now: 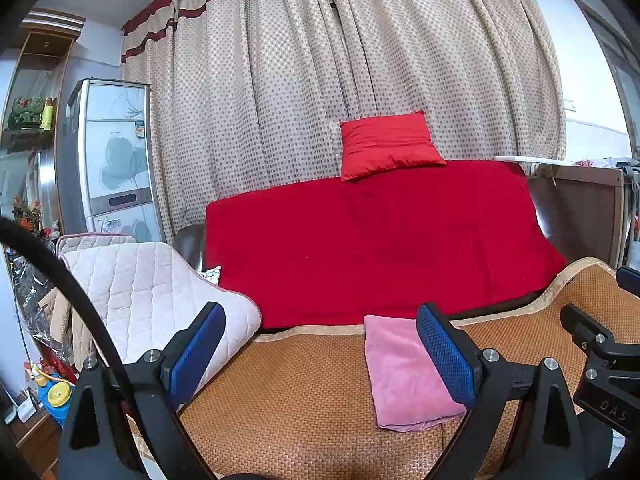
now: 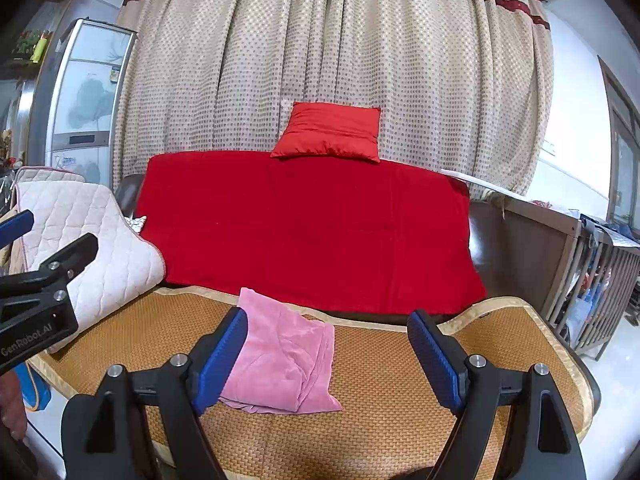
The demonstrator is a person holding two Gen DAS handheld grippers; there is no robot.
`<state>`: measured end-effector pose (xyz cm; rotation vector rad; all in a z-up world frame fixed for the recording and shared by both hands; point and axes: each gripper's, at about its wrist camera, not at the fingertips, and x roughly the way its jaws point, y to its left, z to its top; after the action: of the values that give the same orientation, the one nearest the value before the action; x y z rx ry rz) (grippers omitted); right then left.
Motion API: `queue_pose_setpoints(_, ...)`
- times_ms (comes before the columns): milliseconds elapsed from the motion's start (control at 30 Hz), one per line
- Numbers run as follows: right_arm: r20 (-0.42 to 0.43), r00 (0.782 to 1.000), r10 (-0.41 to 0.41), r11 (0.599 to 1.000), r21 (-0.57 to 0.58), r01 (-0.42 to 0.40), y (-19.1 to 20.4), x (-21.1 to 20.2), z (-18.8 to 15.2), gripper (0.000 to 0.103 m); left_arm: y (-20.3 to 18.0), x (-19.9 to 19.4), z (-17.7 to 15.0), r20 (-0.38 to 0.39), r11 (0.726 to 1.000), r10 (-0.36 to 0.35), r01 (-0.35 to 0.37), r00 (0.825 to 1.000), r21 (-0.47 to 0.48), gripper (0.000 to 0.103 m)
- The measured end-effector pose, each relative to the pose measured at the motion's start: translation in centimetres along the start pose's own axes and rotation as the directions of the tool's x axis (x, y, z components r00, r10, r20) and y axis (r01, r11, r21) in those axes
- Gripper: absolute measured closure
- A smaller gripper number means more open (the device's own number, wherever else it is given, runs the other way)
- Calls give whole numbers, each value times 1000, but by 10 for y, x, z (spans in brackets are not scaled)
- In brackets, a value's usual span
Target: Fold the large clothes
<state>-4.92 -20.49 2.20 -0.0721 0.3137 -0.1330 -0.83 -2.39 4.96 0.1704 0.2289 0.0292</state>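
A pink garment (image 1: 404,376) lies folded into a compact rectangle on the brown woven mat (image 1: 312,400); it also shows in the right wrist view (image 2: 280,364), with a few creases. My left gripper (image 1: 320,356) is open and empty, held above the mat, with the garment just behind its right blue pad (image 1: 448,356). My right gripper (image 2: 328,360) is open and empty, with the garment by its left blue pad (image 2: 224,356). The right gripper's body shows at the right edge of the left wrist view (image 1: 600,360).
A red blanket (image 2: 308,232) covers the sofa back, with a red cushion (image 2: 328,132) on top. A quilted white pad (image 1: 148,292) drapes the left armrest. Dotted curtains (image 2: 320,52) hang behind. A wooden crib (image 2: 592,264) stands at the right, a cabinet (image 1: 116,156) at the left.
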Motion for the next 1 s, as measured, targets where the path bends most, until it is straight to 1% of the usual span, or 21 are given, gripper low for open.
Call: queue_pose_setpoints(1000, 11, 999, -38, 999, -2, 38, -10, -3, 1, 18, -5, -4, 0, 6, 1000, -21, 21, 1000, 7, 7)
